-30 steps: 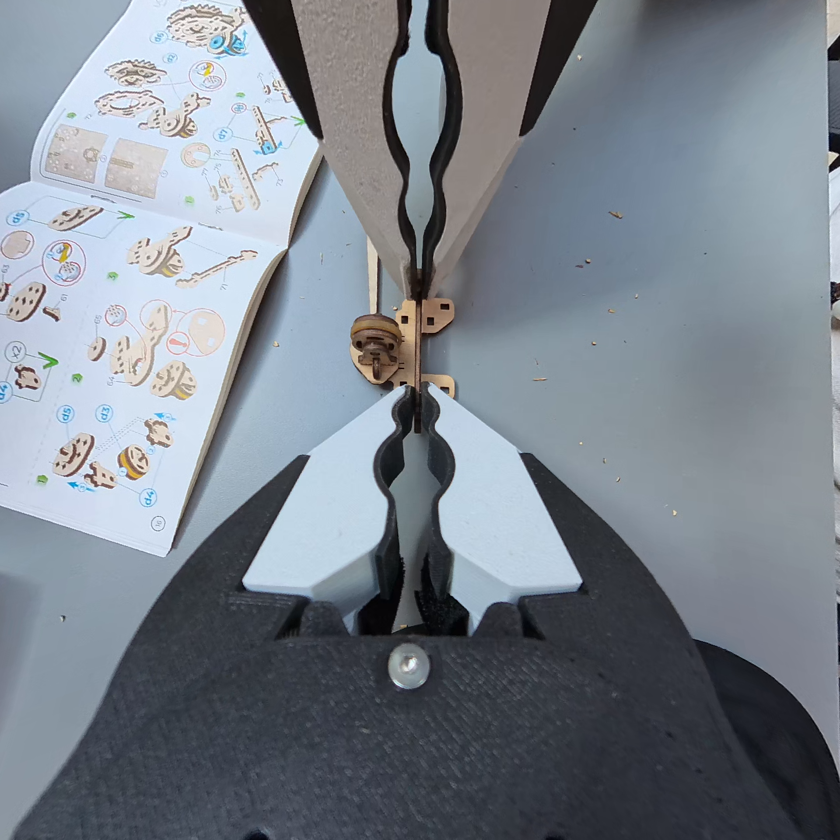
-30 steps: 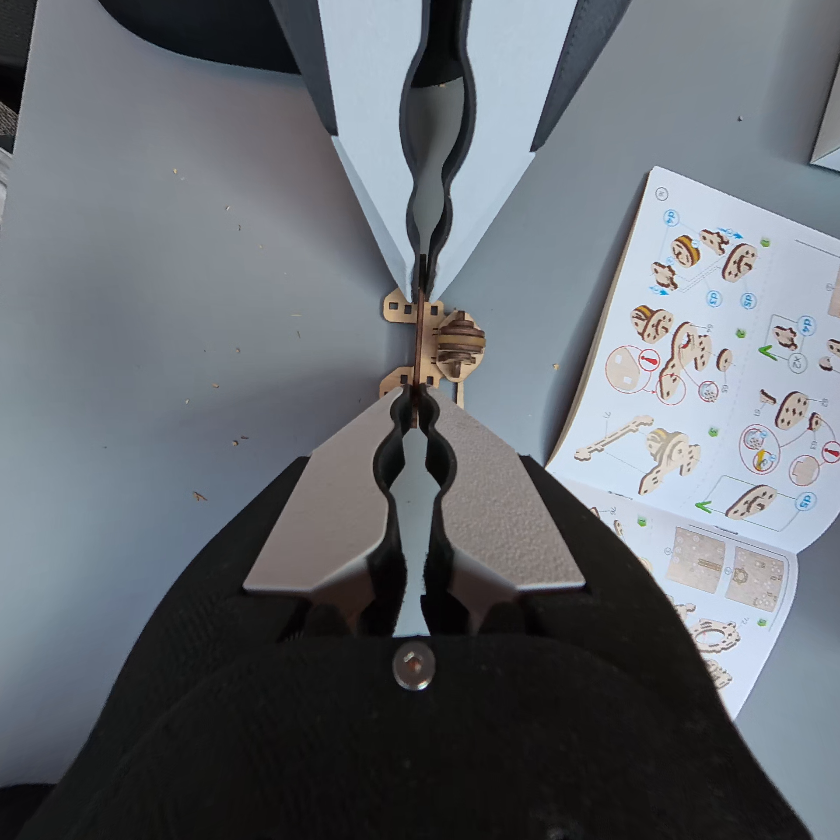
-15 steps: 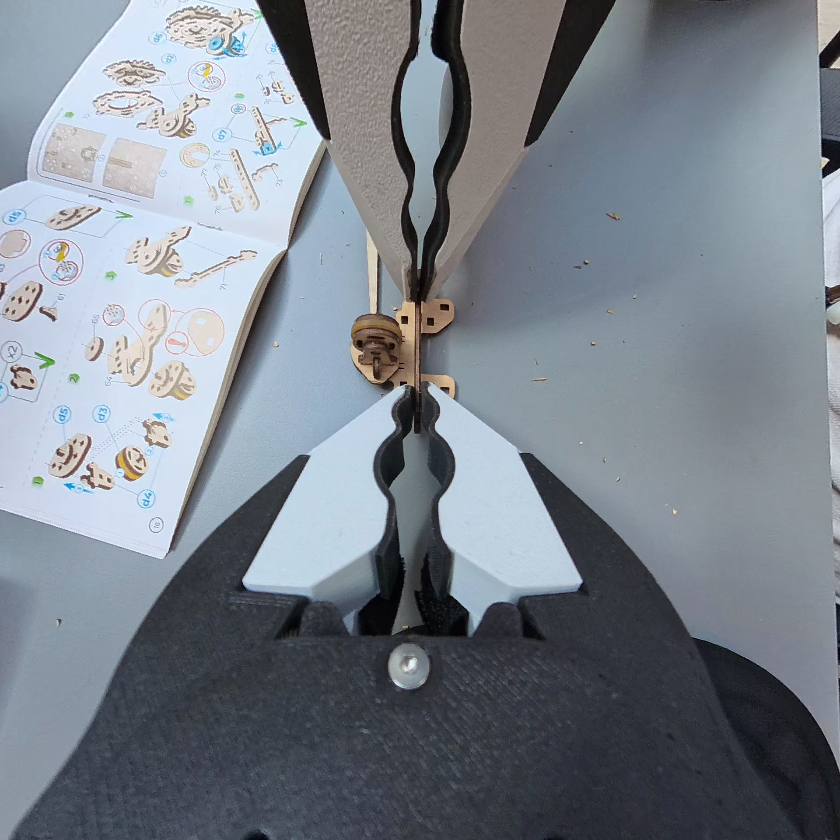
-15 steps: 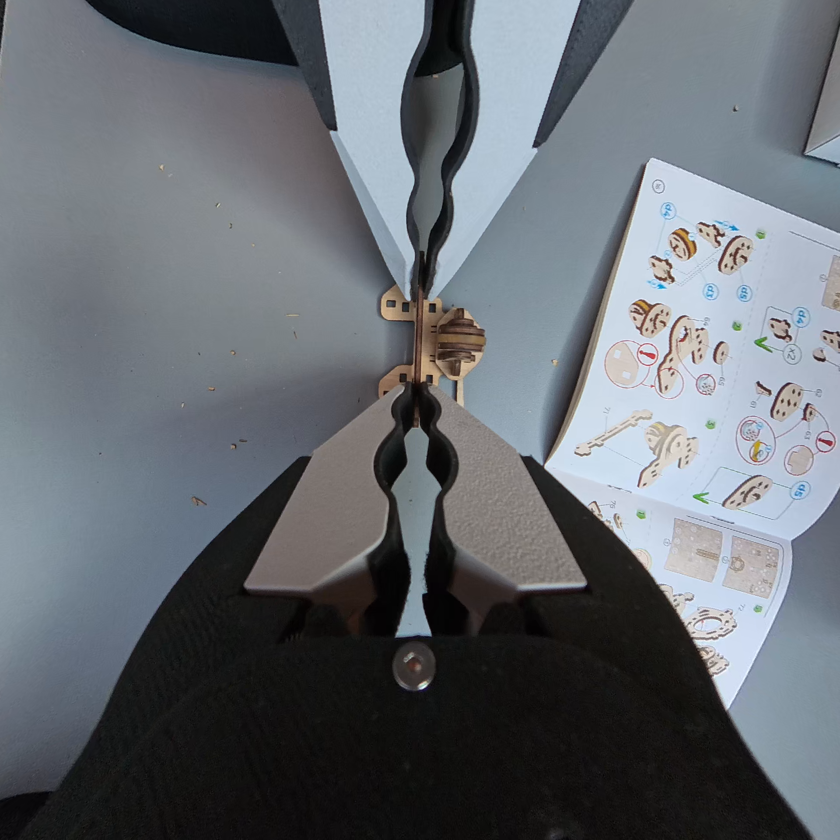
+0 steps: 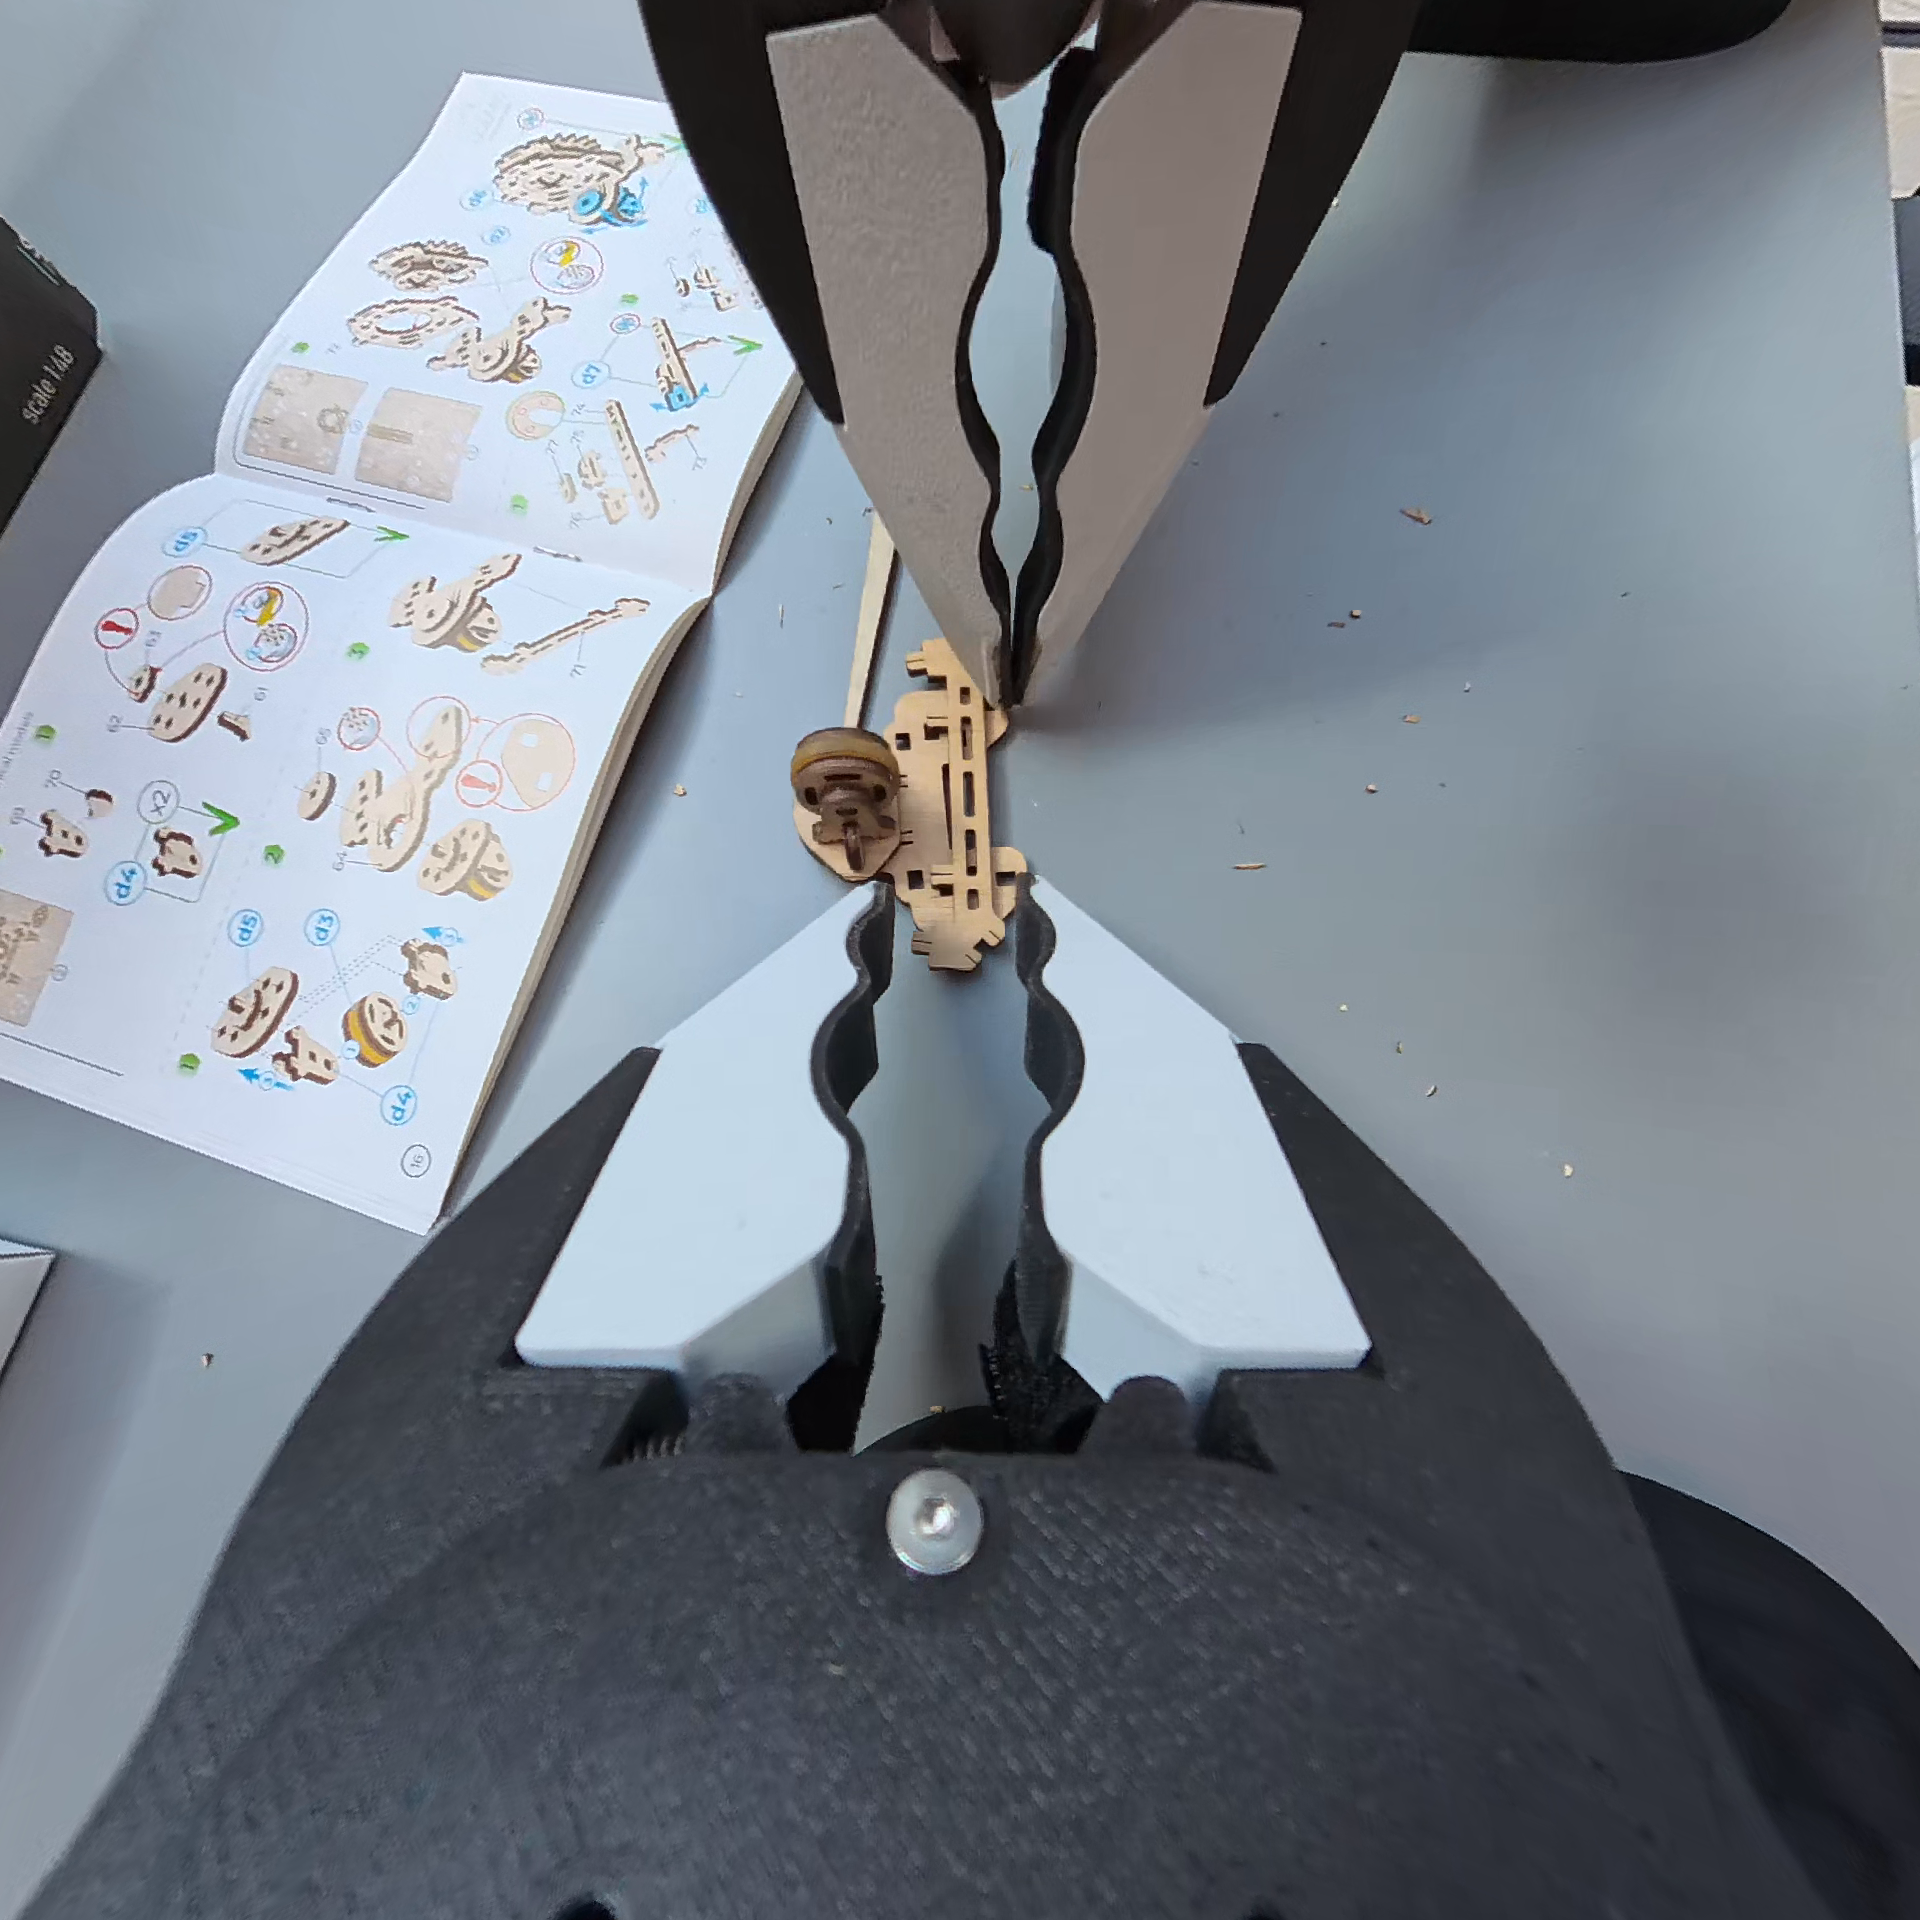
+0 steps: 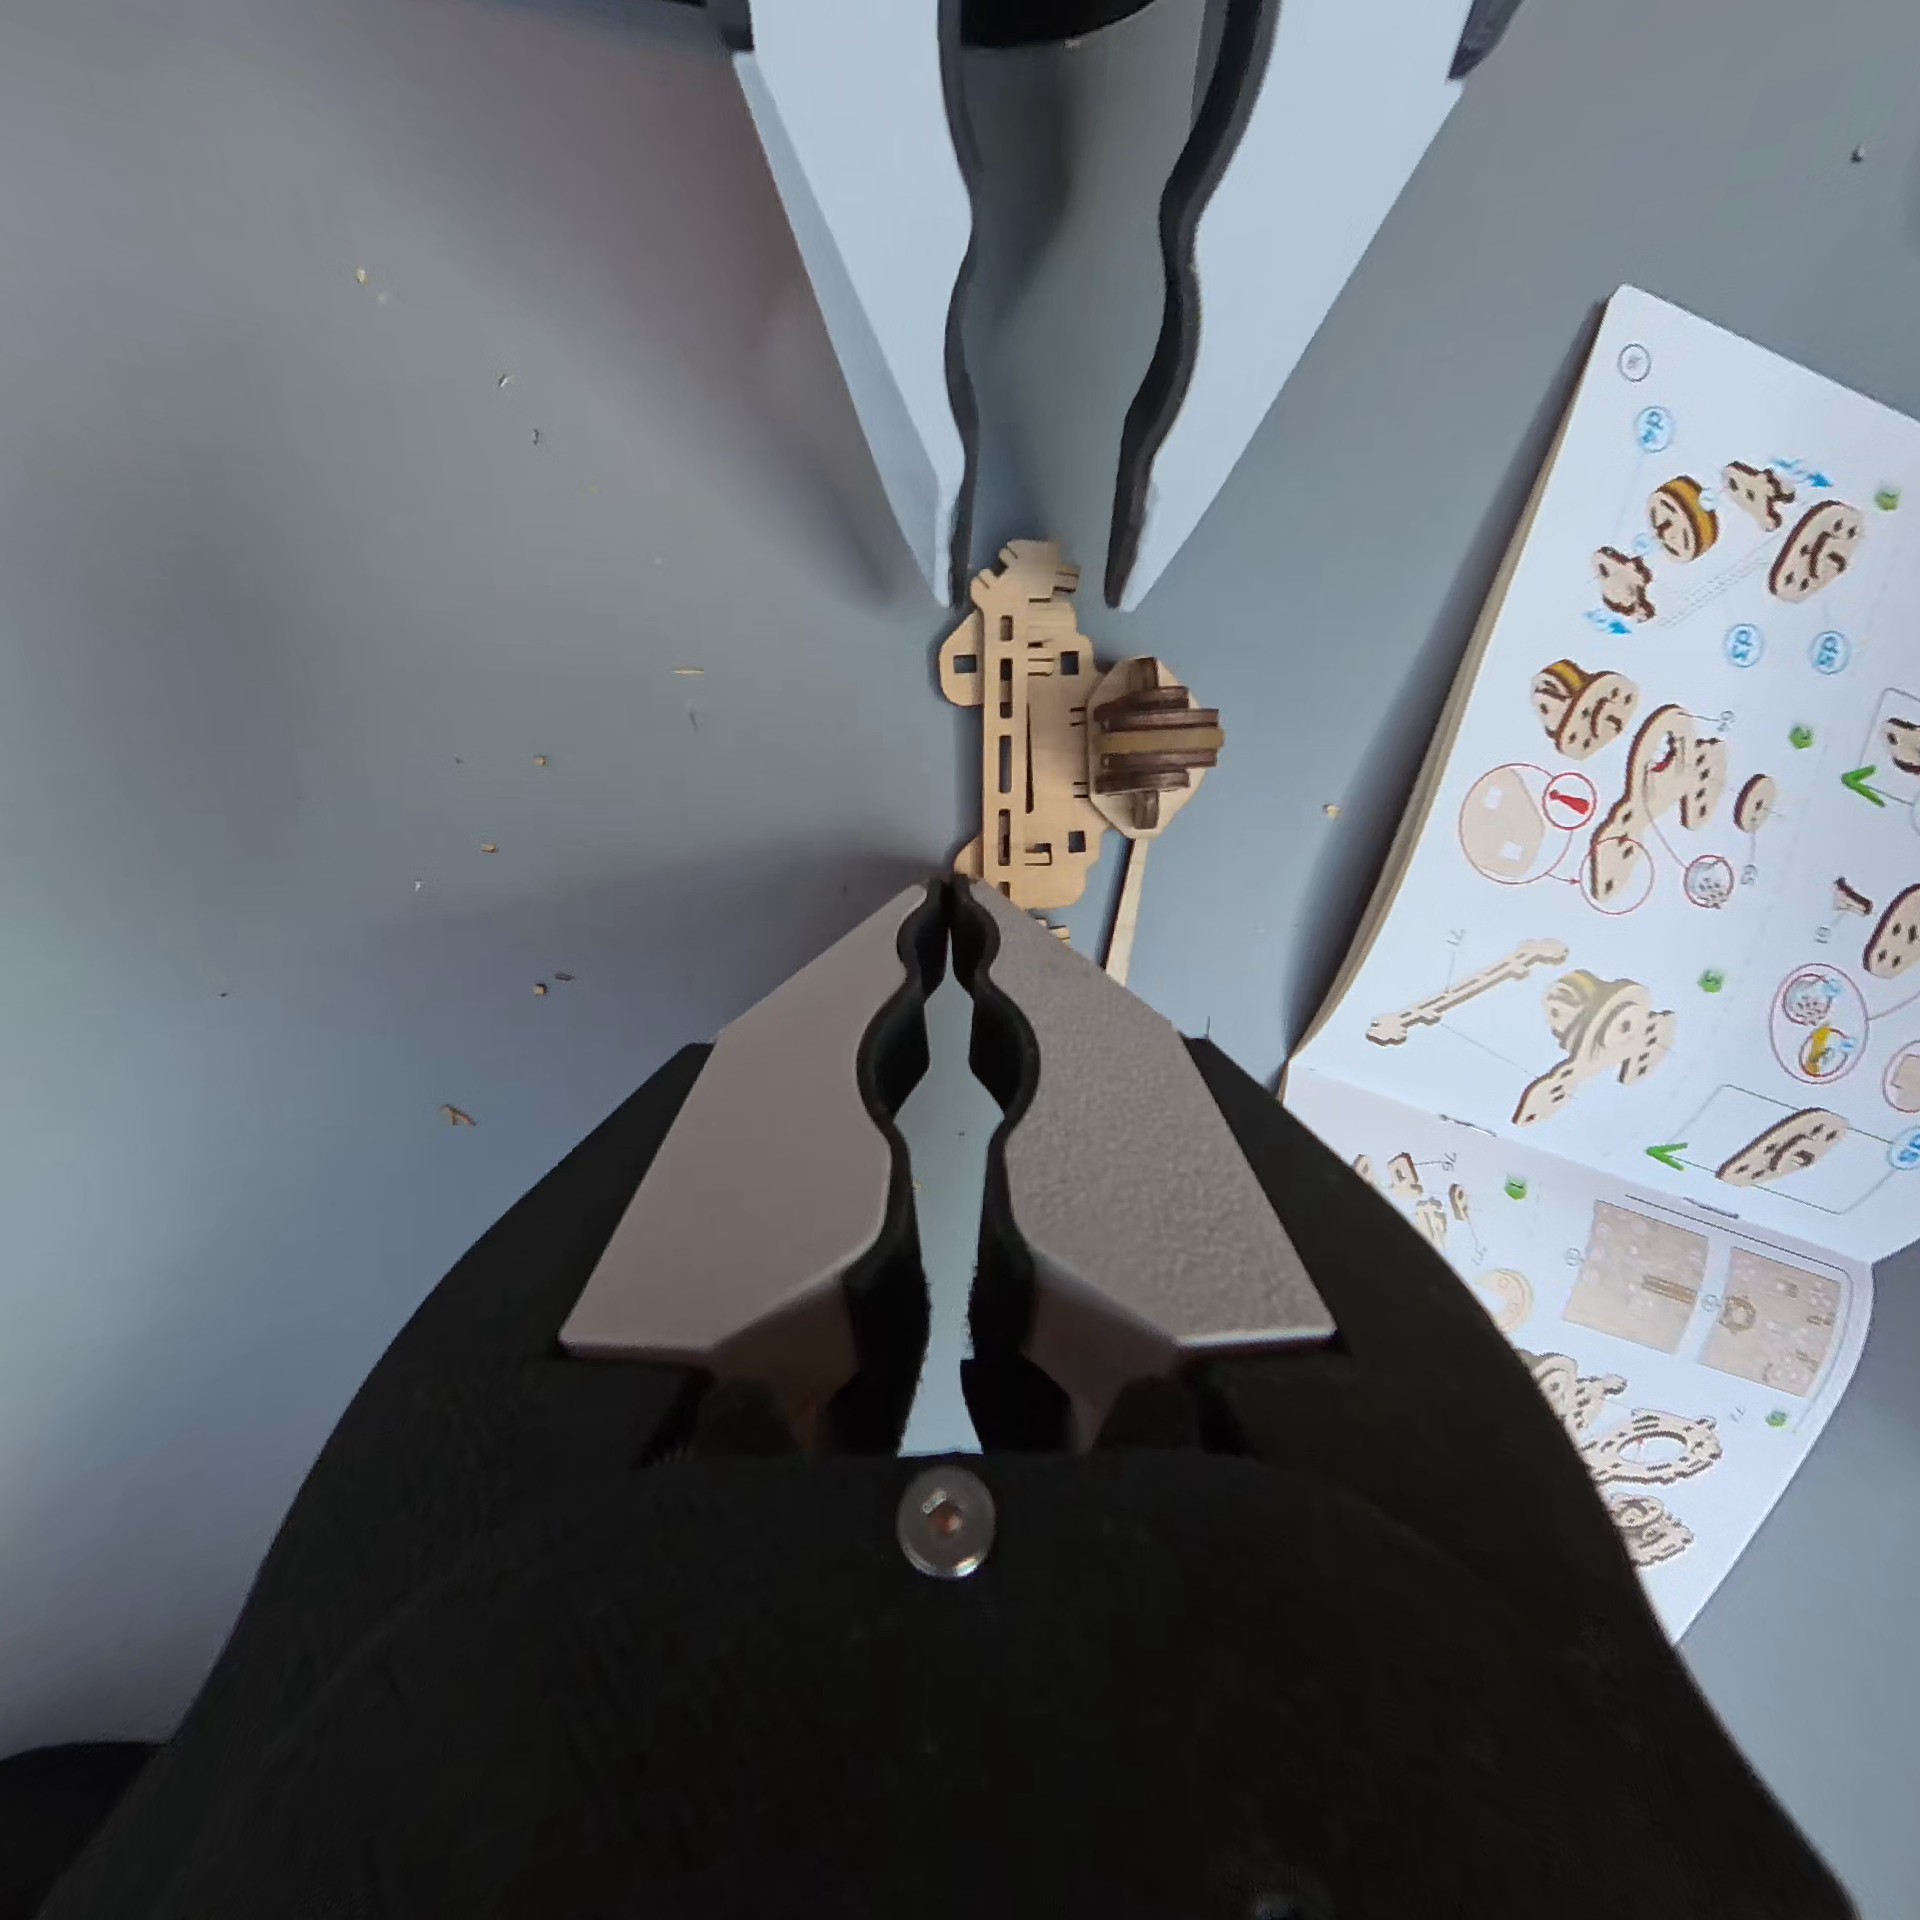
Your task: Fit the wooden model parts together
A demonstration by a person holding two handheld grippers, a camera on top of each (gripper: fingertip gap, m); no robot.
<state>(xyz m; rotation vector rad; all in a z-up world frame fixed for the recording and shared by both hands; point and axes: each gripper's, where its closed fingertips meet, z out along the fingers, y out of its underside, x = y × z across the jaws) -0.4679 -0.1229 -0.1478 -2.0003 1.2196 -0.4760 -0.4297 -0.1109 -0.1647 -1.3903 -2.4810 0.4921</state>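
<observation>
The wooden assembly (image 5: 951, 810), a slotted plywood plate with a small dark wheel (image 5: 842, 774) on one side, sits tilted between the two grippers with its slotted face showing. It also shows in the right wrist view (image 6: 1023, 748). My left gripper (image 5: 954, 894), with light blue fingers, is open, and the plate's near end lies loose between its tips. My right gripper (image 6: 948, 896), with grey fingers, is shut and its tips pinch a corner of the plate. It reaches in from the top of the left wrist view (image 5: 1006, 698).
An open instruction booklet (image 5: 416, 623) lies on the grey table (image 5: 1507, 935) on the wheel side and also shows in the right wrist view (image 6: 1662, 831). A thin wooden stick (image 5: 871, 623) lies under the assembly. A black box (image 5: 42, 364) is at the left edge. Wood crumbs are scattered about. Some 5 centimeters of space lies between my two pairs of fingers.
My left gripper has opened and let go of the plate. The plate has tipped from edge-on to show its face. Both grippers have pulled back a little.
</observation>
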